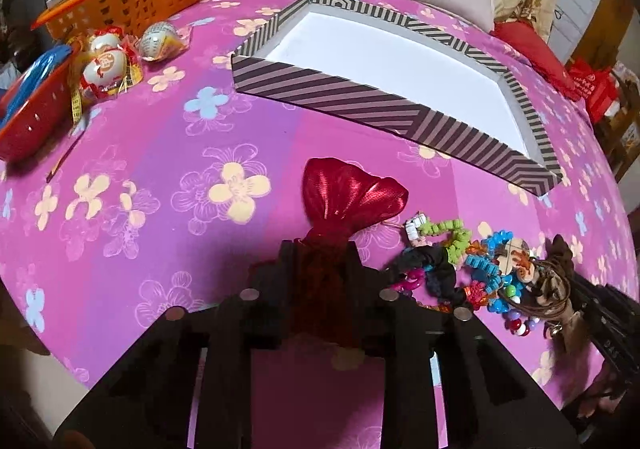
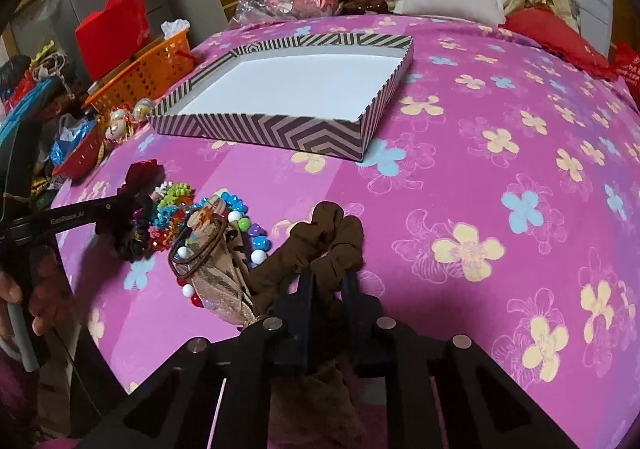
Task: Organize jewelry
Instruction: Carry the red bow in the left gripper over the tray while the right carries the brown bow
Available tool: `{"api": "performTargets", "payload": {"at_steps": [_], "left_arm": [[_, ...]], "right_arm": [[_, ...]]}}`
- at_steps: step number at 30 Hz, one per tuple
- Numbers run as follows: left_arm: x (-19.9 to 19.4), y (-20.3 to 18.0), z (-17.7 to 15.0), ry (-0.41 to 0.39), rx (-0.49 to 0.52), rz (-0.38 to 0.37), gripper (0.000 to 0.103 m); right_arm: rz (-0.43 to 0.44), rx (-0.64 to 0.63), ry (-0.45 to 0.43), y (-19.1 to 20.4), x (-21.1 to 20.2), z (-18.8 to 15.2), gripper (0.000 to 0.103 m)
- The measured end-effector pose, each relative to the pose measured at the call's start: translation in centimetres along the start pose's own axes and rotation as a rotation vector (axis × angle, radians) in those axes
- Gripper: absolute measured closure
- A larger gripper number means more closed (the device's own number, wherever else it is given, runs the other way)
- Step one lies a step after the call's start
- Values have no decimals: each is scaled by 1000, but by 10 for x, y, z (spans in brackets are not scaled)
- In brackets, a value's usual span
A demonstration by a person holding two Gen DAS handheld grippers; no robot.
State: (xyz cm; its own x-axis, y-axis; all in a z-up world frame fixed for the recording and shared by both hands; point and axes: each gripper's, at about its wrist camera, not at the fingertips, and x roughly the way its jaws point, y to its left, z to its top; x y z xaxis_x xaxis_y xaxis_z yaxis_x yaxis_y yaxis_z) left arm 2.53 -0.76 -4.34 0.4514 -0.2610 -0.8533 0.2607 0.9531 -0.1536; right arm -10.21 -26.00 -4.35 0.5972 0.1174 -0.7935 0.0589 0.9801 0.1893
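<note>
My left gripper point(image 1: 322, 249) fills the bottom centre of its own view, pointing steeply down, jaws pinched on the red scrunchie point(image 1: 352, 195). In the right wrist view it enters from the left edge as a dark bar, and my left hand point(image 2: 34, 301) shows at the lower left, fingers wrapped round the handle. My right gripper point(image 2: 330, 275) sits at the bottom centre of its view, also angled steeply down, jaws nearly together and clamped on the brown scrunchie point(image 2: 326, 227). In the left view it is only a dark shape at the lower right edge.
</note>
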Motion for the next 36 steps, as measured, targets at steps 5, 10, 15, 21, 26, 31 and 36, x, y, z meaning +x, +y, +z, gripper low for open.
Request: {"api": "performTargets", "payload": {"at_steps": [5,10,15,21,26,31,36], "left_arm": [[-19,5,2,-34,-23,-22,87],[-51,3,11,-106,-9,-17,87],[-68,-1,22,-148,-4,-18,87],[-74,-12,32,-160,14,-12,87],[-75,-26,48,-179,37,20,87],[-68,-38,69,-191,62,57,87],[-59,-46,87,-201,72,101,87]], "right_arm": [[-6,-8,-47,3,-19,7,91],[-6,-21,-95,6,-43,18,91],[-8,-33,-157,6,-70,35,91],[-18,-47,-208,5,-85,58,91],[-13,-47,-242,3,-88,82,91],[-18,-60,-267,9,-80,108,91],[-4,-57,-262,13,-64,129,91]]}}
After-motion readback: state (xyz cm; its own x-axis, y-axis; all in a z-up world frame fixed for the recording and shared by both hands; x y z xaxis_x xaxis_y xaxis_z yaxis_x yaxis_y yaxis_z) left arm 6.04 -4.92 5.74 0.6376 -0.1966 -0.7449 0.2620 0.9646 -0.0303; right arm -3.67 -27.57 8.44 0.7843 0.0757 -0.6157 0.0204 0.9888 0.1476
